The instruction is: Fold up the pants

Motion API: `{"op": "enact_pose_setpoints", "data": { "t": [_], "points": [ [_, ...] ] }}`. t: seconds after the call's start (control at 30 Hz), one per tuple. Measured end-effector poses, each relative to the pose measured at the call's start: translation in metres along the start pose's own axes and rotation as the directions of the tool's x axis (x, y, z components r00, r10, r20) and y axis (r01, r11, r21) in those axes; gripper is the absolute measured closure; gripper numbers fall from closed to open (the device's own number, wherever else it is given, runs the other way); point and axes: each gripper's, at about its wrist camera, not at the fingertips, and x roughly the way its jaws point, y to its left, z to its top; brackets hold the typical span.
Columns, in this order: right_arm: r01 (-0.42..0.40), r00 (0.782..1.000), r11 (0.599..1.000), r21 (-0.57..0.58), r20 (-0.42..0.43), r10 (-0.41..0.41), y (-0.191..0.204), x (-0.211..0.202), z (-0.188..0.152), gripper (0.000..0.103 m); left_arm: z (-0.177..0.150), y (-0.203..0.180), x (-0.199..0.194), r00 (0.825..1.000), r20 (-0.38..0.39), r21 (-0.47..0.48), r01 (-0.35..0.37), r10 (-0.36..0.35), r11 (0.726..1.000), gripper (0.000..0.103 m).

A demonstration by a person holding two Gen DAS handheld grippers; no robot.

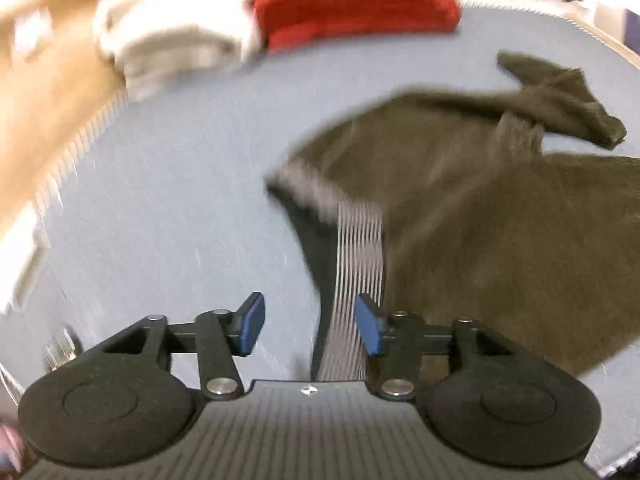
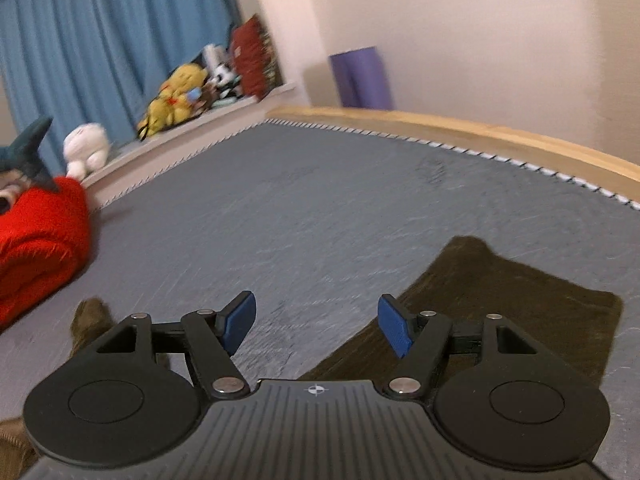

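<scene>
- Pants [image 1: 480, 208]: dark olive-brown, lying crumpled on the grey bed cover [image 1: 168, 208], toward the right half of the left wrist view. A pale ribbed waistband [image 1: 360, 264] faces the camera and its opening gapes dark.
- One pant leg end [image 1: 560, 96] is twisted and bunched at the far right of that view.
- In the right wrist view a flat pant leg [image 2: 500, 304] lies on the cover at lower right, its hem squared off; a smaller olive bit of cloth [image 2: 90, 320] shows at lower left.
- Left gripper [image 1: 310, 322]: jaws released, blue pads apart. The ribbed waistband runs up between them, nearer the right pad; whether it touches is not clear. Nothing clamped.
- Right gripper [image 2: 316, 326]: jaws released wide, bare cover between the pads, the flat leg just beside the right pad.
- Left view is motion-blurred.
- Red folded garment [image 1: 352, 4] and a pale grey-white one [image 1: 176, 36] sit side by side at the far edge of the bed.
- Wooden bed frame [image 2: 460, 128] borders the cover.
- Beyond: blue curtain [image 2: 100, 40], yellow plush toy [image 2: 172, 100], white plush toy [image 2: 86, 148] on a ledge, purple roll [image 2: 360, 78] against the wall.
</scene>
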Motion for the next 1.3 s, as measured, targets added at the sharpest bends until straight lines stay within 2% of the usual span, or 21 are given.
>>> {"op": "enact_pose_setpoints", "data": {
  "t": [0.03, 0.07, 0.13, 0.17, 0.2, 0.27, 0.3, 0.37, 0.53, 0.63, 0.7, 0.77, 0.87, 0.9, 0.93, 0.97, 1.0, 1.07, 1.13, 1.23, 1.3],
  "points": [
    [-0.014, 1.000, 1.000, -0.008, -0.014, 0.014, 0.002, 0.001, -0.001, 0.033, 0.003, -0.006, -0.004, 0.999, 0.031, 0.010, 0.018, -0.019, 1.000, 0.045],
    [-0.029, 0.999, 0.999, -0.018, -0.027, 0.028, 0.004, 0.001, -0.002, 0.033, 0.007, -0.012, -0.007, 0.996, 0.056, 0.014, 0.071, -0.071, 0.997, 0.045],
    [-0.065, 0.997, 0.997, -0.051, -0.052, 0.062, 0.011, 0.001, -0.006, 0.031, 0.007, -0.024, -0.003, 0.971, 0.075, 0.024, 0.225, -0.226, 0.974, 0.045],
    [-0.086, 0.994, 0.993, -0.075, -0.069, 0.081, 0.016, 0.002, -0.008, 0.029, 0.005, -0.030, 0.006, 0.956, 0.045, 0.027, 0.287, -0.288, 0.957, 0.045],
    [-0.103, 0.992, 0.990, -0.096, -0.083, 0.095, 0.019, 0.003, -0.010, 0.029, 0.003, -0.036, 0.019, 0.950, -0.020, 0.028, 0.313, -0.313, 0.949, 0.046],
    [-0.132, 0.987, 0.982, -0.132, -0.114, 0.117, 0.023, 0.004, -0.014, 0.029, -0.013, -0.050, 0.058, 0.936, -0.242, 0.040, 0.272, -0.255, 0.961, 0.049],
    [-0.145, 0.984, 0.979, -0.144, -0.128, 0.127, 0.025, 0.004, -0.015, 0.029, -0.020, -0.051, 0.066, 0.931, -0.263, 0.041, 0.272, -0.252, 0.961, 0.049],
    [-0.166, 0.979, 0.973, -0.161, -0.145, 0.143, 0.026, 0.003, -0.016, 0.029, -0.011, -0.048, 0.061, 0.930, -0.263, 0.016, 0.268, -0.255, 0.963, 0.051],
    [-0.175, 0.979, 0.961, -0.215, -0.145, 0.146, 0.025, 0.001, -0.015, 0.028, 0.023, -0.035, 0.022, 0.954, -0.115, -0.107, 0.263, -0.275, 0.959, 0.051],
    [-0.173, 0.978, 0.966, -0.190, -0.153, 0.144, 0.024, 0.003, -0.015, 0.028, 0.051, -0.046, 0.009, 0.956, -0.056, -0.170, 0.274, -0.287, 0.947, 0.051],
    [-0.176, 0.976, 0.970, -0.168, -0.160, 0.150, 0.024, 0.004, -0.014, 0.028, 0.069, -0.057, -0.004, 0.955, -0.007, -0.217, 0.289, -0.297, 0.933, 0.057],
    [-0.179, 0.975, 0.972, -0.153, -0.162, 0.154, 0.027, 0.004, -0.014, 0.028, 0.088, -0.065, -0.020, 0.949, 0.044, -0.270, 0.313, -0.313, 0.911, 0.074],
    [-0.194, 0.971, 0.972, -0.133, -0.165, 0.171, 0.035, 0.004, -0.013, 0.030, 0.118, -0.086, -0.037, 0.927, 0.146, -0.293, 0.375, -0.346, 0.880, 0.087],
    [-0.208, 0.967, 0.971, -0.120, -0.172, 0.186, 0.039, 0.004, -0.013, 0.034, 0.121, -0.094, -0.041, 0.921, 0.180, -0.280, 0.385, -0.346, 0.880, 0.089],
    [-0.228, 0.961, 0.968, -0.107, -0.182, 0.206, 0.043, 0.005, -0.013, 0.052, 0.123, -0.105, -0.040, 0.917, 0.205, -0.261, 0.387, -0.341, 0.884, 0.090],
    [-0.254, 0.952, 0.963, -0.089, -0.197, 0.233, 0.047, 0.007, -0.013, 0.074, 0.126, -0.115, -0.036, 0.915, 0.218, -0.243, 0.387, -0.339, 0.889, 0.090],
    [-0.276, 0.943, 0.959, -0.068, -0.210, 0.257, 0.051, 0.009, -0.014, 0.081, 0.124, -0.124, -0.029, 0.916, 0.218, -0.221, 0.383, -0.338, 0.897, 0.090],
    [-0.299, 0.933, 0.954, -0.027, -0.218, 0.287, 0.058, 0.012, -0.016, 0.083, 0.123, -0.138, -0.006, 0.930, 0.116, -0.230, 0.366, -0.348, 0.902, 0.090],
    [-0.312, 0.927, 0.950, -0.005, -0.220, 0.303, 0.064, 0.015, -0.020, 0.083, 0.124, -0.140, 0.015, 0.901, 0.066, -0.292, 0.429, -0.429, 0.855, 0.090],
    [-0.341, 0.915, 0.940, 0.001, -0.226, 0.333, 0.073, 0.024, -0.026, 0.081, 0.130, -0.145, 0.028, 0.911, 0.041, -0.291, 0.405, -0.411, 0.867, 0.090],
    [-0.365, 0.902, 0.931, 0.008, -0.243, 0.356, 0.077, 0.034, -0.031, 0.078, 0.135, -0.147, 0.033, 0.907, 0.041, -0.279, 0.412, -0.418, 0.867, 0.090]
  ]
}}
